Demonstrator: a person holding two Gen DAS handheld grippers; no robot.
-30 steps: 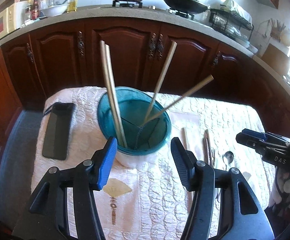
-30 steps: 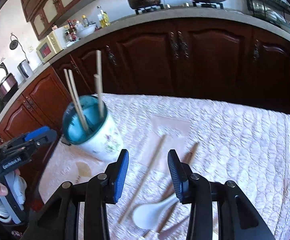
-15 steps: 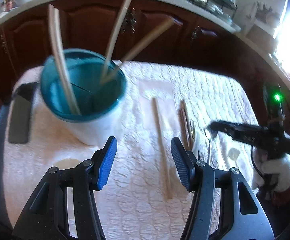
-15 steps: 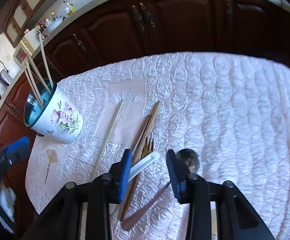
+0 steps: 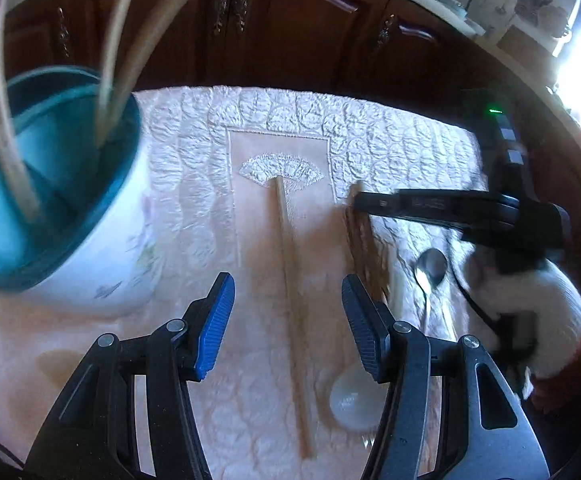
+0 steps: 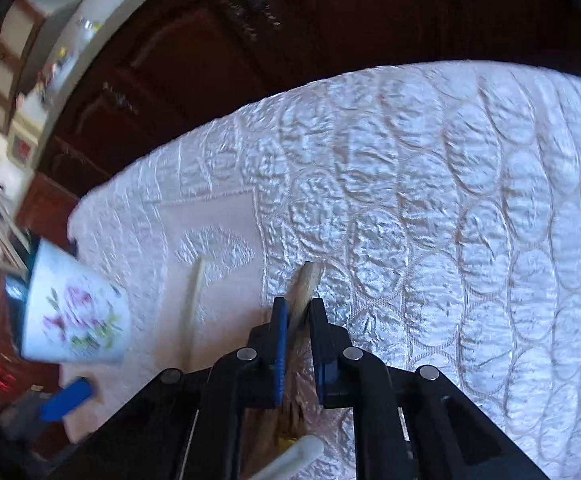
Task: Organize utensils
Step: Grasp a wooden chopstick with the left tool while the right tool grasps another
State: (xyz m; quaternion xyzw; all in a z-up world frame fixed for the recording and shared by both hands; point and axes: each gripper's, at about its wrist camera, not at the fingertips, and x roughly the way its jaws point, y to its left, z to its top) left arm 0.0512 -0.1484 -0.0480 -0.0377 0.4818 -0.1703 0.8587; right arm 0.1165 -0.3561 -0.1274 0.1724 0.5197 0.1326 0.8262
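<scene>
1. Right gripper (image 6: 298, 312): our jaws have just been closing and now pinch a chopstick (image 6: 305, 284) near its far end, low centre of the right wrist view. The tip pokes out past the pads.
2. Left gripper (image 5: 286, 300): jaws wide apart, nothing between the pads, hovering over the cloth (image 5: 370, 128) at lower centre of the left view.
3. A pale chopstick (image 5: 290, 280) lies flat on the cloth, running from the fan motif down through the gap between our left jaws. We see no contact with it.
4. Holder (image 5: 50, 200), white with a teal inside, sits at the left of the left view, blurred, with four chopsticks standing in it. In the right view it shows at the left edge, flower print facing us.
5. At right in the left view: the right gripper reaches in from the right edge, held by our white-gloved hand (image 5: 530, 300).
6. A metal spoon (image 5: 430, 268) lies just below that gripper. A white spoon (image 5: 350, 404) lies at lower right, partly behind our left jaw.
7. Both views are motion-blurred, so the dark pieces beside the gripped chopstick are unclear.
</scene>
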